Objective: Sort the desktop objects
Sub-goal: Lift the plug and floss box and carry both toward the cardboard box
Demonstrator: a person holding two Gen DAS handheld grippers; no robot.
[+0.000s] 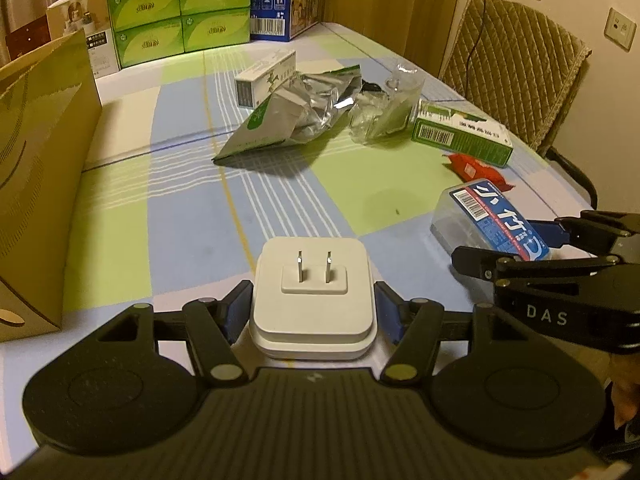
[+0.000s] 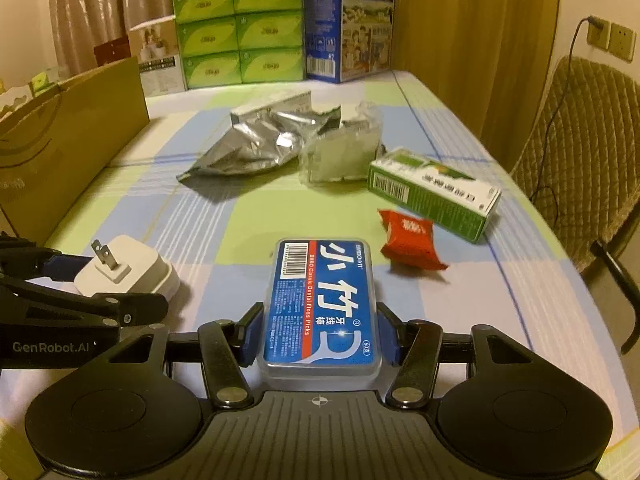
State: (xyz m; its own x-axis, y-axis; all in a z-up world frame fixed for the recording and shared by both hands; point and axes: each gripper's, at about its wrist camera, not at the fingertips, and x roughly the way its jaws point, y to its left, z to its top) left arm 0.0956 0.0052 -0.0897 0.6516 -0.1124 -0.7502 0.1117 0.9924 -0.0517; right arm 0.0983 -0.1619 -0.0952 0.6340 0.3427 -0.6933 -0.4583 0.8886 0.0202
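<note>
Left claw (image 1: 313, 307) pinching white plug adapter (image 1: 313, 298) by its sides, prongs up, low over checked counter (image 1: 160, 208). Right claw (image 2: 319, 332) clamped on dental floss pick box (image 2: 322, 304), label up, box between pads. Red snack packet (image 2: 410, 242) just beyond, right of box

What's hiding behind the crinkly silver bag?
Behind the silver bag a white box lies on the table, its near part covered by the bag. Farther back stand stacked green tissue boxes. Anything else under or behind the bag is hidden.
</note>
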